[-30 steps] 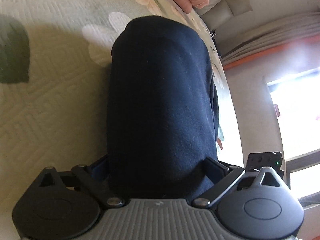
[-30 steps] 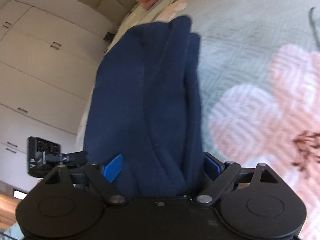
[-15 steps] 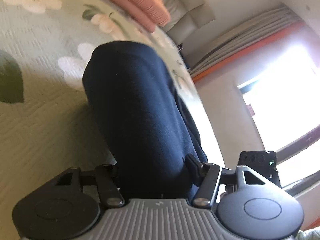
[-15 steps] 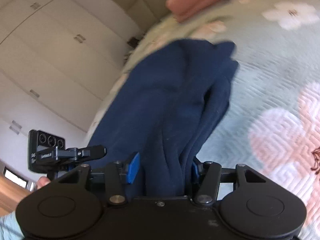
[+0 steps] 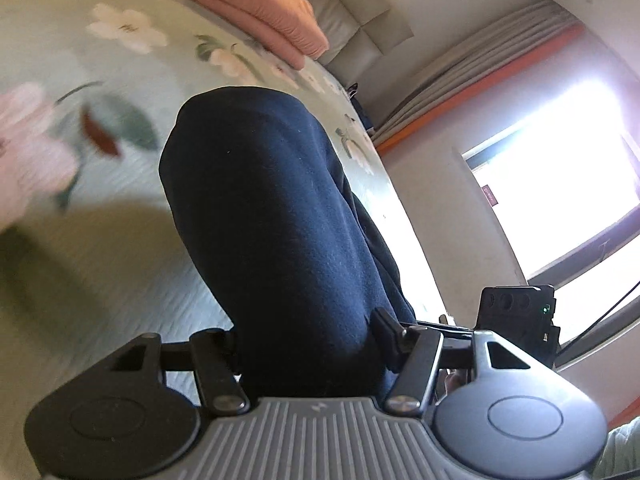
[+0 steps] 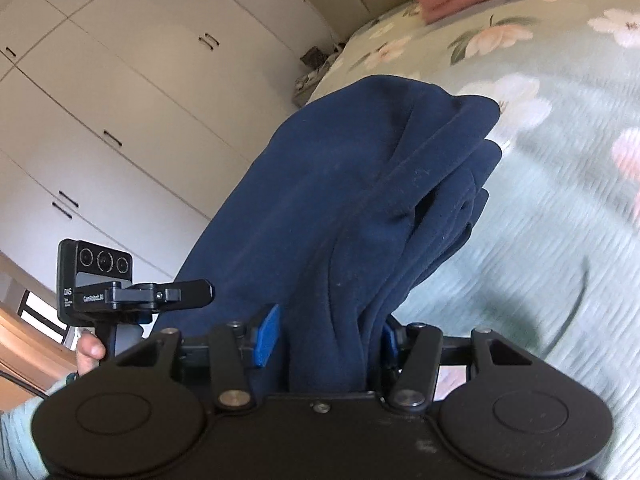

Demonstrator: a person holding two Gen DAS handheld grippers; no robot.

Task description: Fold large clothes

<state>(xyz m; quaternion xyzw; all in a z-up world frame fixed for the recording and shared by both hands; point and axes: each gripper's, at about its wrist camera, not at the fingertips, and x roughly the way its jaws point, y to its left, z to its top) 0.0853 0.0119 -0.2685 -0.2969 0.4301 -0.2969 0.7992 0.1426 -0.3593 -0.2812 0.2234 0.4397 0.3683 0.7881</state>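
- Navy fleece garment (image 5: 280, 208), bunched into a thick roll, hangs forward from both grippers above the bed; lifting it by two points likely lets it drop straight for a fold.
- Left gripper (image 5: 308, 344) has just closed its jaws, clamped on one bunched end.
- Right gripper (image 6: 328, 340) has done likewise, its blue pads (image 6: 267, 336) pressing several gathered layers.
- Below lies the green floral bedspread (image 6: 540, 220), probably the folding surface.
- A pink folded blanket (image 5: 260, 8) sits well apart, near the headboard.

White wardrobe doors (image 6: 120, 92), a bright window (image 5: 560, 184), floral bedspread (image 5: 100, 260).
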